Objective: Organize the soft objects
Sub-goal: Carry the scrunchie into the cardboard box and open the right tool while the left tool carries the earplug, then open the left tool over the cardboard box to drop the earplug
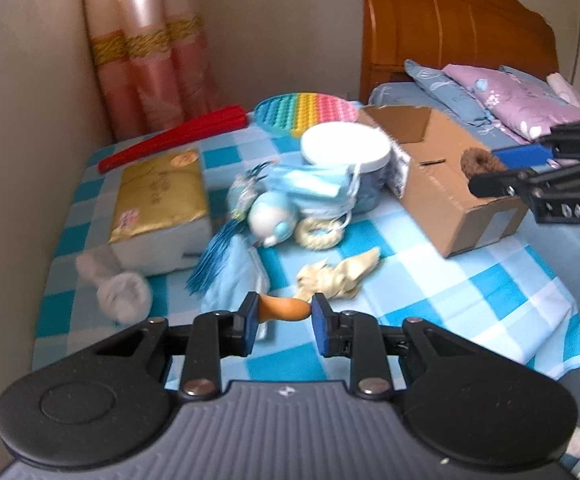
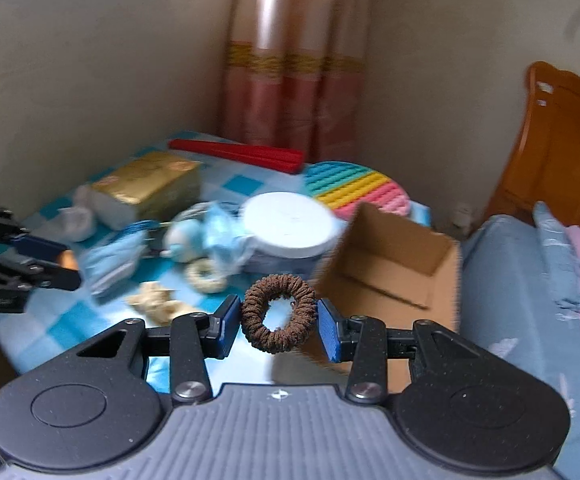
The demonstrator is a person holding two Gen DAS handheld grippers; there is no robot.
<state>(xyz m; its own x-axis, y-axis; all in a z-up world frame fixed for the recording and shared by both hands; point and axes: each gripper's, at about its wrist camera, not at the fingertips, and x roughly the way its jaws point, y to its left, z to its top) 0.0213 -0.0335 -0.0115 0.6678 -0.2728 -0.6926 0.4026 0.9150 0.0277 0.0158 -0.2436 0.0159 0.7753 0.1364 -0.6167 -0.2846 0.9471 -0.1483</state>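
Note:
My left gripper [image 1: 282, 309] is shut on a small orange soft object [image 1: 283, 307] and holds it above the blue checked cloth [image 1: 470, 292]. My right gripper [image 2: 277, 314] is shut on a brown scrunchie [image 2: 277, 312] beside the open cardboard box [image 2: 394, 264]; the scrunchie also shows over the box in the left wrist view [image 1: 480, 162]. On the cloth lie a cream crumpled soft item [image 1: 336, 274], a cream ring [image 1: 318, 234], a blue and white plush [image 1: 269, 216], face masks [image 1: 314, 184], a blue tassel [image 1: 213, 264] and a white sock bundle [image 1: 121, 290].
A gold tissue box [image 1: 157, 196], a red folded fan [image 1: 173, 138], a rainbow pop mat [image 1: 306, 114] and a white-lidded jar [image 1: 346, 146] stand behind. A bed with pillows [image 1: 510, 96] and a wooden headboard [image 1: 450, 20] is at the right. Walls and a curtain [image 1: 145, 48] close the back.

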